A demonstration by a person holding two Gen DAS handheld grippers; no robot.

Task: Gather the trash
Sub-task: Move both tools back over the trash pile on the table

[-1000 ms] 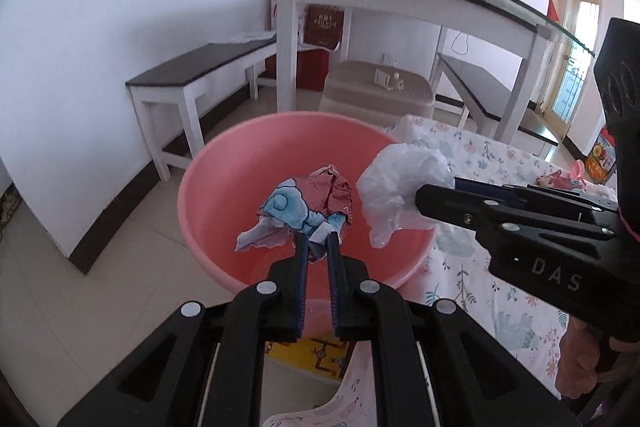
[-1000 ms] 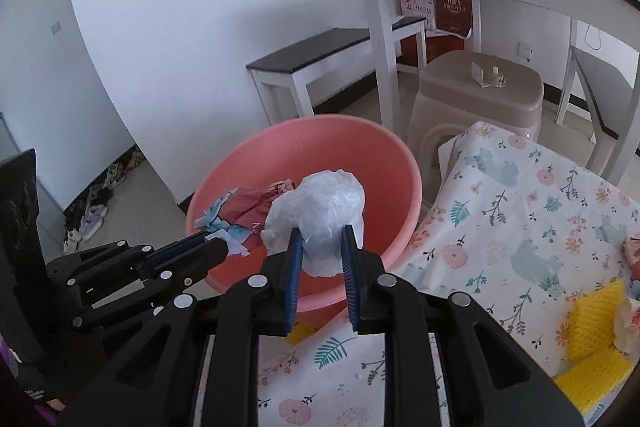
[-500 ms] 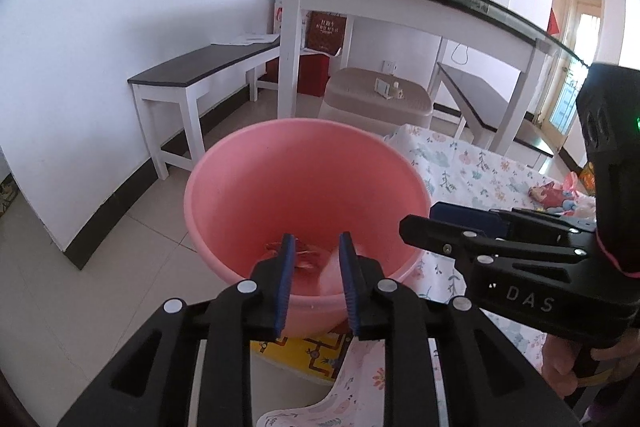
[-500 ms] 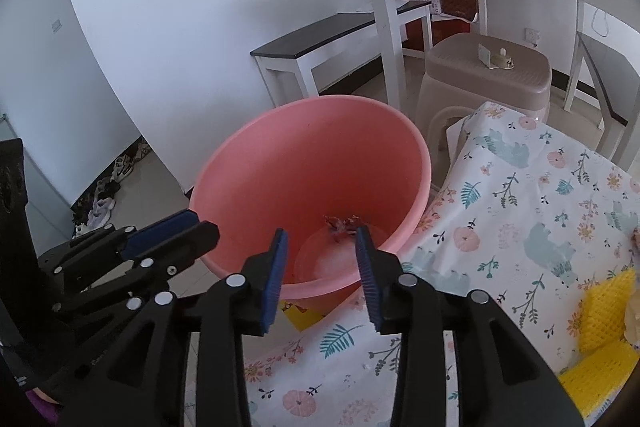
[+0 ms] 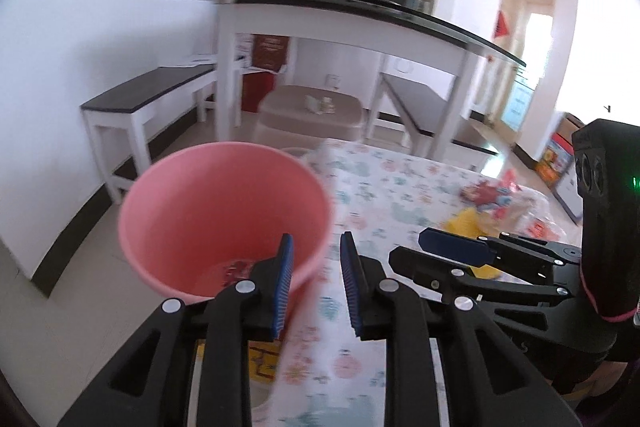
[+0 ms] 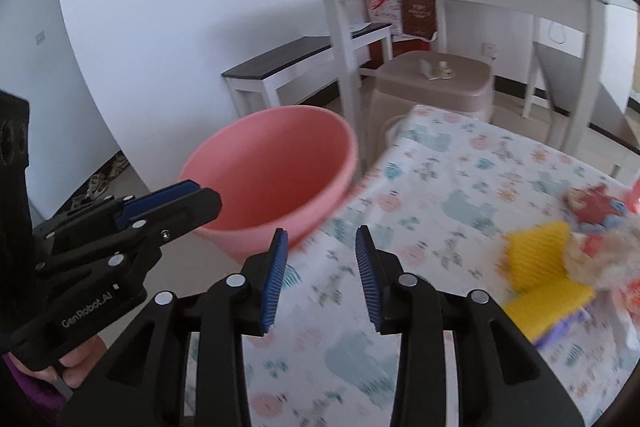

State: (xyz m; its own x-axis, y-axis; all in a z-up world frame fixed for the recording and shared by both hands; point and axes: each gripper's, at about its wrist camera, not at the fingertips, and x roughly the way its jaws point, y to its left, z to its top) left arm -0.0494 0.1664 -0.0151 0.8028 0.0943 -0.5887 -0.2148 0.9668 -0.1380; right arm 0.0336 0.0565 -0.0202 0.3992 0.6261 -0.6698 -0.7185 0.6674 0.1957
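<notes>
Left gripper (image 5: 316, 283): your blue-padded black tongs stand apart with nothing between them, over the near rim of the basin and the cloth edge.
Right gripper (image 6: 322, 277): your tongs are spread wide and hold nothing, above the patterned cloth just beside the basin.
Basin: the round pink plastic basin (image 5: 192, 211) sits on the floor against the table's edge; a scrap of reddish trash (image 5: 236, 267) lies at its bottom, partly hidden by your left finger.
Table: the white cloth with floral and animal print (image 6: 460, 187) covers it.
Remaining trash: a yellow foam net piece (image 6: 540, 267) and a heap of red, blue and pale crumpled wrappers (image 6: 596, 219) lie together on the cloth, well to the right of your right tongs; blur hides their details.
Background: a beige plastic stool (image 6: 436, 83) stands beyond the table.
</notes>
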